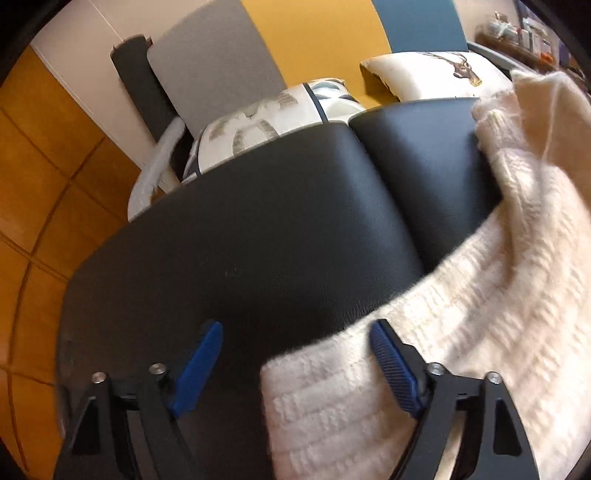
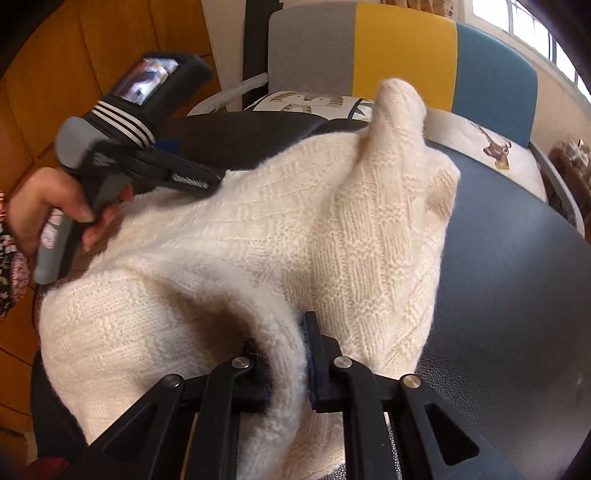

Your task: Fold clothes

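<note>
A cream knitted sweater [image 2: 258,236] lies crumpled on a black padded surface [image 1: 258,229]. In the left wrist view the sweater [image 1: 461,314] fills the right and bottom. My left gripper [image 1: 295,332] is open, its blue-padded fingers [image 1: 391,365] spread wide; a sweater edge lies between them, untouched by the left pad. My right gripper [image 2: 284,347] is shut on a thick fold of the sweater's edge. The left gripper's body [image 2: 122,147], held by a hand, shows at the left of the right wrist view, over the sweater's far edge.
Two printed cushions [image 1: 280,110] [image 1: 436,74] lie beyond the black surface, against a grey, yellow and blue backrest [image 2: 402,48]. Orange wooden panelling [image 1: 40,158] is at the left. A cluttered shelf [image 1: 524,33] is at the far right.
</note>
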Motion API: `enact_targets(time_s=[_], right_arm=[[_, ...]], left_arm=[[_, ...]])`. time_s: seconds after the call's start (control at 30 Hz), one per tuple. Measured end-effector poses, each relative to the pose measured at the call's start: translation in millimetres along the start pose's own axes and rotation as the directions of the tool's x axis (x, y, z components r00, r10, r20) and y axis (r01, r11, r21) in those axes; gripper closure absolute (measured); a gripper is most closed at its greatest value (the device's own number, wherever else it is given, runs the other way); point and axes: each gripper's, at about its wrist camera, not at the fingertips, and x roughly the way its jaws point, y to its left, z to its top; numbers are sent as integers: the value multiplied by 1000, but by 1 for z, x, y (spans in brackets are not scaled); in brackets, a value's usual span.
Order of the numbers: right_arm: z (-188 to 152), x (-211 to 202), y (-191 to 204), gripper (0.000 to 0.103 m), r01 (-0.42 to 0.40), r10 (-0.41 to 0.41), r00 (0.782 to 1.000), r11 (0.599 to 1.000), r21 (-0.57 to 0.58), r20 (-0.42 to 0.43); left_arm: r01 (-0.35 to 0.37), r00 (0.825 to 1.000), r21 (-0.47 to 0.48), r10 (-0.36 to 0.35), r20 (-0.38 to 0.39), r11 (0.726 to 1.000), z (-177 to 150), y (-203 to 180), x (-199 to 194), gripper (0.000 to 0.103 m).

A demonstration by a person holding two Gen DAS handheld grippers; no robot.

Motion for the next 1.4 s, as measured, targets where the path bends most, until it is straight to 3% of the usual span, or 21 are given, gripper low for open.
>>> enact_targets(time_s=[0.1, 0.17, 0.2, 0.27, 0.3, 0.33, 0.43, 0.5, 0.67, 0.83, 1.0, 1.07, 1.13, 1.17, 1.27, 1.37, 1.4], right_arm=[[-1, 0, -5, 92, -19, 18, 1000, 999, 28, 6], [1, -7, -12, 92, -33, 31, 999, 997, 65, 35], [3, -11, -16, 93, -41, 37, 998, 996, 83, 50], [5, -19, -23, 94, -57, 48, 996, 991, 120, 82], [6, -22, -27, 95, -66, 52, 994, 988, 137, 97], [7, -26, -31, 95, -74, 57, 992, 985, 155, 113], [14, -40, -43, 96, -75, 46, 987, 980, 183, 154], [15, -47, -52, 96, -82, 46, 984, 975, 208, 171], [16, -66, -80, 96, -131, 71, 975, 949, 285, 212], [19, -89, -110, 96, -134, 43, 964, 932, 336, 264], [5, -85, -154, 96, -51, -56, 972, 896, 442, 226], [-1, -68, -167, 92, 6, -87, 983, 897, 443, 162], [-7, -47, -174, 87, 61, -103, 991, 907, 416, 81], [-9, -38, -175, 79, 65, -90, 995, 912, 404, 43], [-15, -30, -179, 78, 58, -65, 998, 917, 394, 6], [-15, -59, -174, 77, 50, -78, 995, 930, 365, 64], [-15, -71, -170, 75, 53, -89, 992, 937, 344, 88]], left_arm=[[39, 999, -76, -40, -16, 996, -4, 6, 5, 12], [109, 993, -114, -113, -33, 988, -7, 7, 2, 36], [143, 988, -134, -149, -41, 981, -8, 8, 0, 54], [195, 977, -150, -205, -54, 969, -10, 5, -5, 73], [174, 982, -83, -180, -61, 981, -12, -6, -12, 87], [158, 985, -28, -160, -67, 987, -14, -16, -19, 90], [166, 982, 31, -162, -95, 986, -21, -28, -32, 92], [243, 961, -48, -247, -125, 969, -27, -20, -38, 92], [377, 896, -271, -423, -137, 886, -51, -2, -48, 93], [436, 859, -391, -504, -88, 811, -79, 0, -68, 93], [456, 853, -396, -519, -61, 797, -94, -26, -81, 92], [463, 852, -396, -521, -47, 793, -99, -36, -87, 91], [443, 871, -394, -491, -24, 805, -99, -43, -92, 88], [431, 878, -398, -477, -19, 809, -98, -44, -93, 87], [421, 880, -424, -475, -24, 801, -95, -45, -98, 82], [444, 876, -446, -480, 36, 777, -89, -31, -112, 62], [450, 877, -454, -476, 63, 769, -86, -26, -116, 47]])
